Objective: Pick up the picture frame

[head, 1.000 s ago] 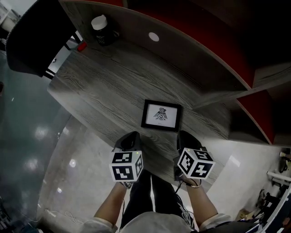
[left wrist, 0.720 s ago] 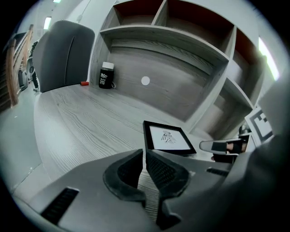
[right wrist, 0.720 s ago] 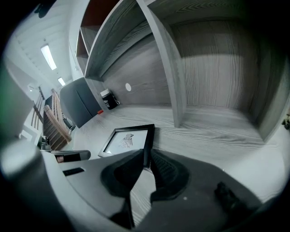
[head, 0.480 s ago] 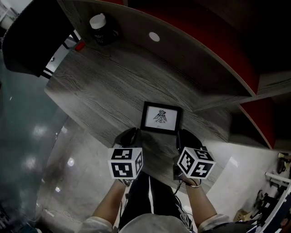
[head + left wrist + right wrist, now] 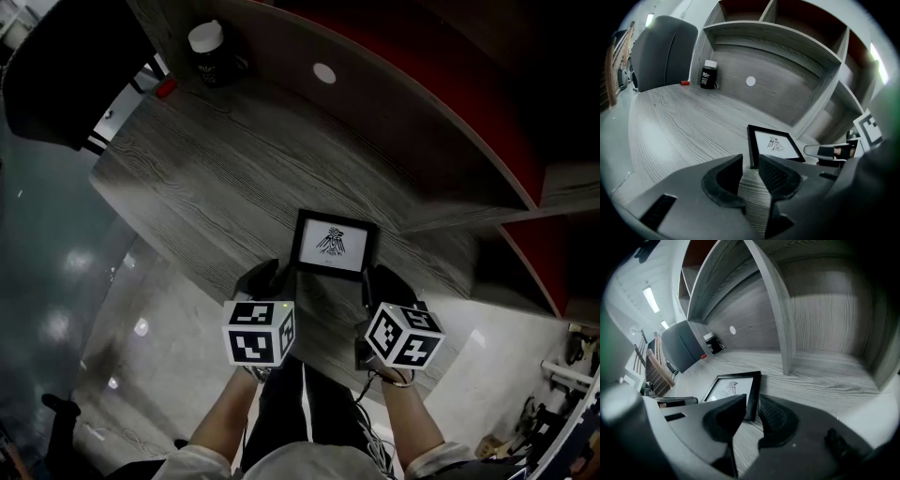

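- A grey wood-grain desk is seen under a curved shelf unit of the same wood, with red panels at the back of its compartments.
- A dark chair is set at the desk's far end, well ahead of the left gripper and off to its left.
- The 2 grippers are held side by side over the desk's near edge, both angled downward. A marker cube is carried on each, and the person's forearms are seen behind them.
- The left gripper's jaws have just been opening and now stand apart. The near-left corner of the picture frame is placed at the mouth of the gap, between the 2 tips, and is not clamped.
- The jaws of the right gripper are likewise spread. The frame's near-right corner is straddled by them, and no squeeze on the rail is seen.
- The picture frame, black with a white sheet and a dark figure printed on it, is found on the desk directly ahead of both grippers, spanning the space between them.
- A black jar with a white lid is placed far ahead of the left gripper, near the chair.
- A small red thing is seen just to the left of the jar.
- A white round disc is set in the back panel, far ahead of the grippers.
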